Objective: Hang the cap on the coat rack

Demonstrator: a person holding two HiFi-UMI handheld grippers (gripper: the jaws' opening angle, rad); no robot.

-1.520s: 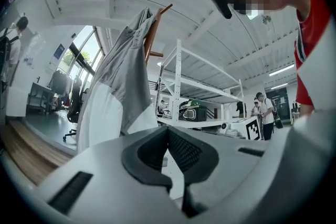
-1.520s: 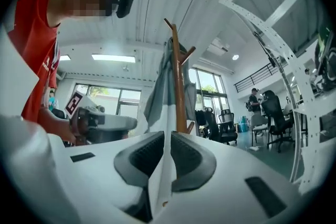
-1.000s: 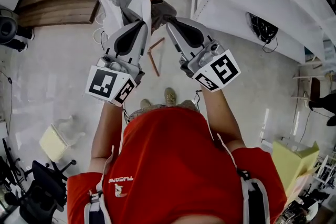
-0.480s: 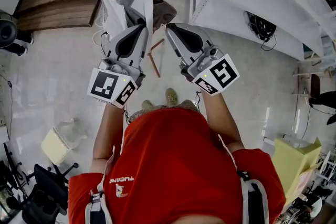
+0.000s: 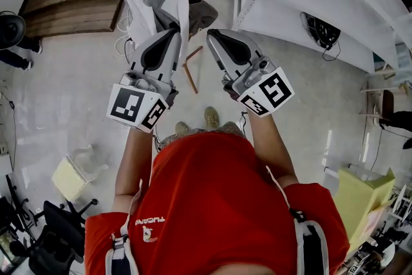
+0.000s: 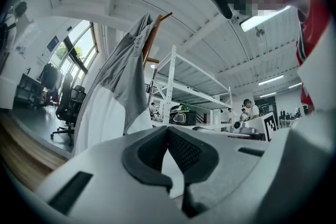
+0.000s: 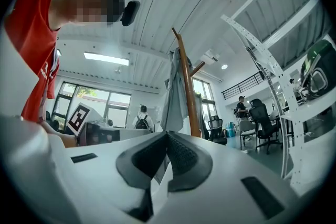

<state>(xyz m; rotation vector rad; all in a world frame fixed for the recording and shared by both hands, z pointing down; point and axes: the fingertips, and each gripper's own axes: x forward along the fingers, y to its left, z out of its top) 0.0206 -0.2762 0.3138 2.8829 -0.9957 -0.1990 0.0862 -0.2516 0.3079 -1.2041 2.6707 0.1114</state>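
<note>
Closest in, the left gripper [image 5: 172,31] and the right gripper [image 5: 210,33] stand side by side, each with its jaws pressed together at the tips and nothing between them. Just past the right gripper's tips sits a dark grey rounded shape that looks like the cap [image 5: 201,11] — up among the pegs of the coat rack [image 7: 186,86], though whether it hangs from one cannot be told. Beyond, a grey-and-white jacket [image 6: 126,65] drapes the rack. The cap is probably light and soft — its stiffer brim or the crown's edge would give the surest pinch.
</note>
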